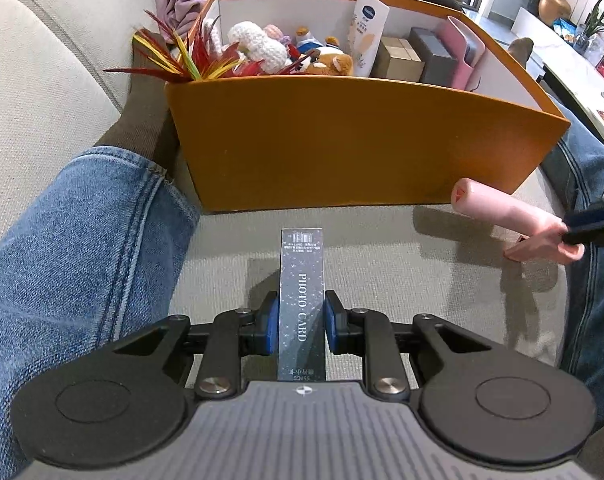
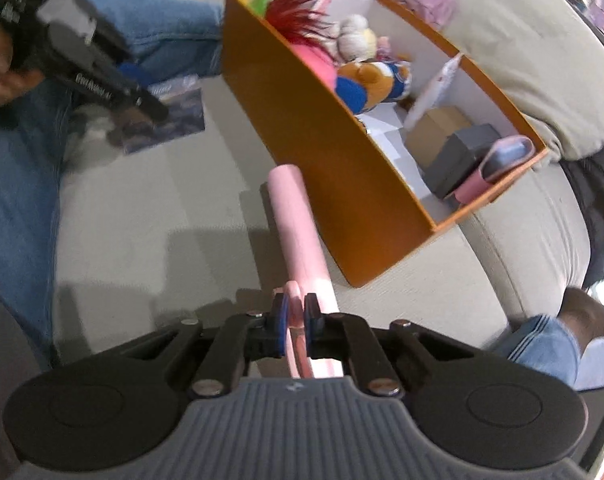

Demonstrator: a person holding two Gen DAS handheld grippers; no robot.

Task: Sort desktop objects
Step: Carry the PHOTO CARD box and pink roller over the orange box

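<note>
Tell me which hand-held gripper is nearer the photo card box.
Left. The left hand-held gripper is clamped on the photo card box. The right hand-held gripper is off to the side, shut on the pink tool near the orange box.

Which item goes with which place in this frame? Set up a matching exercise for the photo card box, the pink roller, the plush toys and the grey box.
Things:
1. photo card box
2. pink roller
3. plush toys
4. grey box

Places:
a. in the orange box, the section beside the red-leaved plant
b. between the left gripper pads
c. in the orange box, beside a brown carton
d. clamped by its handle in the right gripper

Pairs: 1-b, 2-d, 3-a, 4-c
</note>
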